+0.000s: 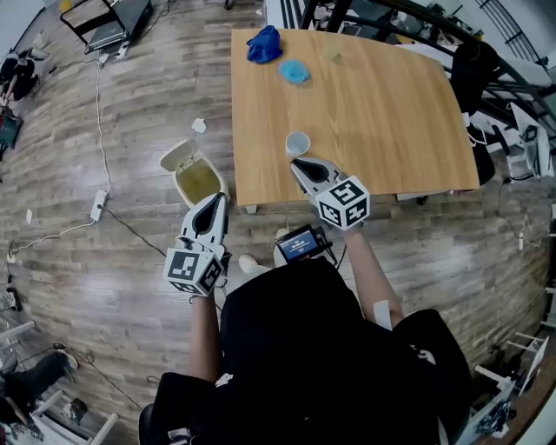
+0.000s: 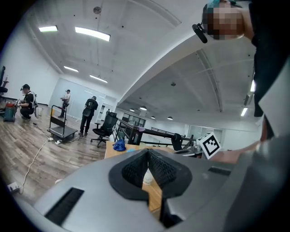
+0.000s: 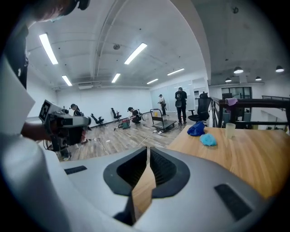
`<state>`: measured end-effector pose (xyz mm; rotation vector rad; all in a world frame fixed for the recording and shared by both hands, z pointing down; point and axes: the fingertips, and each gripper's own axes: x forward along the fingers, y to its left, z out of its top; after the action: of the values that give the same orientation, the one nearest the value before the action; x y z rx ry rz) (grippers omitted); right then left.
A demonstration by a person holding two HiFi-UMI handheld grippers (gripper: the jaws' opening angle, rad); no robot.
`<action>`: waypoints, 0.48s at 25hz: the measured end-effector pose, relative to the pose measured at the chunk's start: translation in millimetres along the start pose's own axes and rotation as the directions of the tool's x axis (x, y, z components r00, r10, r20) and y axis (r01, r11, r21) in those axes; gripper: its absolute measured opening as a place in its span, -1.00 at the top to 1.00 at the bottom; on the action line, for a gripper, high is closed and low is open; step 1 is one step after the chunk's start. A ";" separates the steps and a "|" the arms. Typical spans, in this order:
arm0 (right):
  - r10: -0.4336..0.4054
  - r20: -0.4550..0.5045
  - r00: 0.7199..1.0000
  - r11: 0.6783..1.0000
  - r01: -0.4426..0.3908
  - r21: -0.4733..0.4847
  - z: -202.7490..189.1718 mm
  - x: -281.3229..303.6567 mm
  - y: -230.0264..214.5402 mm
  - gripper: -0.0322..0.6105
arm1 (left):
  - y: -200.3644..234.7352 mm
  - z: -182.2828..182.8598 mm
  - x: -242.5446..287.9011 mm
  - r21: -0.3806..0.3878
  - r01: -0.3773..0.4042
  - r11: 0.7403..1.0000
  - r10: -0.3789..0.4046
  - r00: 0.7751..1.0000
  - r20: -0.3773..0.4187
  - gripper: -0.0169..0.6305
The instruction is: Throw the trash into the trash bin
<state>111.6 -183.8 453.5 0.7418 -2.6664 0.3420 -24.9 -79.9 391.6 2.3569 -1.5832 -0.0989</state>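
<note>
On the wooden table [image 1: 382, 130] lie a dark blue crumpled wad [image 1: 263, 43] and a light blue wad [image 1: 294, 71] at the far left corner. A white paper cup [image 1: 298, 143] stands near the front edge. My right gripper [image 1: 301, 165] hovers just short of that cup, jaws shut and empty. My left gripper [image 1: 214, 204] is shut and empty over the floor, beside the open trash bin [image 1: 198, 181]. From the right gripper view [image 3: 148, 149] both wads [image 3: 196, 129] and a clear cup [image 3: 230, 130] show. The left gripper view [image 2: 148, 152] looks along the table.
The bin's lid [image 1: 178, 156] stands open at its left. A cable and power strip [image 1: 99, 205] cross the floor on the left. A trolley [image 1: 109, 22] stands far left, a black chair [image 1: 473, 69] at the table's right. People stand far off [image 2: 89, 115].
</note>
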 end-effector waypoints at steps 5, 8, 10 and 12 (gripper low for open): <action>-0.029 -0.171 0.985 0.989 0.004 -0.146 -27.0 29.9 -39.6 0.55 | 4.4 8.5 20.7 0.001 0.028 1.000 -0.029 0.999 0.017 0.93; -0.046 -0.305 0.951 0.969 -0.032 -0.246 -52.5 44.1 -61.5 0.48 | -0.9 12.1 31.4 0.010 0.028 1.000 -0.028 0.999 0.023 0.93; -0.043 -0.414 0.909 0.953 -0.087 -0.289 -75.2 56.0 -73.1 0.39 | -2.8 12.9 35.1 0.016 0.031 0.999 -0.032 0.999 0.028 0.93; -0.041 -0.505 0.862 0.939 -0.139 -0.314 -91.1 68.4 -82.3 0.25 | -2.6 17.5 37.0 0.005 0.036 0.999 -0.036 0.998 0.044 0.93</action>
<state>125.3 -254.2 574.5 0.4013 -2.1597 0.0623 -12.0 -116.4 378.2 2.4025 -1.5623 -0.1570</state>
